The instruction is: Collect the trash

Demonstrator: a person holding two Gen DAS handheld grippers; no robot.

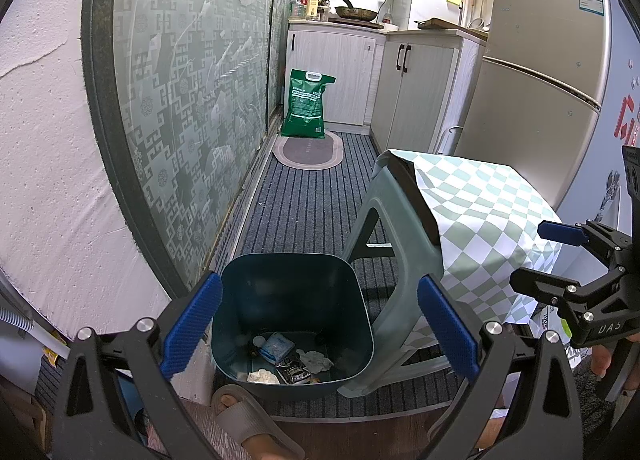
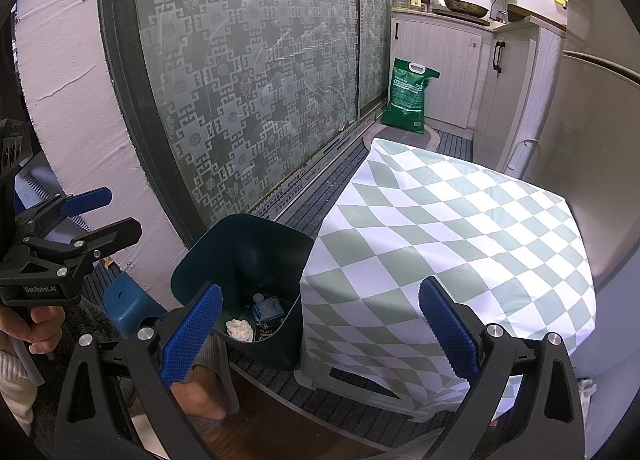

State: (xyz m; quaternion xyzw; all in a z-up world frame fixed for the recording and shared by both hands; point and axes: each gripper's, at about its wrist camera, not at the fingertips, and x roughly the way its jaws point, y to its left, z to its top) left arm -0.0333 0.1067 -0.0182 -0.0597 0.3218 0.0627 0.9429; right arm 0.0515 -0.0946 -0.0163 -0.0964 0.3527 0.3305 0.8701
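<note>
A dark teal trash bin (image 1: 292, 284) stands on the striped carpet beside a stool. Inside it lie crumpled tissues (image 1: 263, 376), a blue packet (image 1: 277, 344) and a black wrapper (image 1: 294, 372). The bin also shows in the right wrist view (image 2: 244, 252), with a white tissue (image 2: 239, 328) in it. My left gripper (image 1: 320, 330) is open and empty, just above the bin. My right gripper (image 2: 320, 334) is open and empty, over the near edge of the checkered cloth (image 2: 452, 227). It also shows at the right of the left wrist view (image 1: 536, 256).
A grey-green plastic stool (image 1: 396, 260) under the checkered cloth stands right of the bin. A patterned glass sliding door (image 1: 192, 99) runs along the left. A green rice bag (image 1: 306, 103), cabinets (image 1: 416, 87) and a fridge (image 1: 536, 71) lie beyond. A sandaled foot (image 1: 248, 420) is by the bin.
</note>
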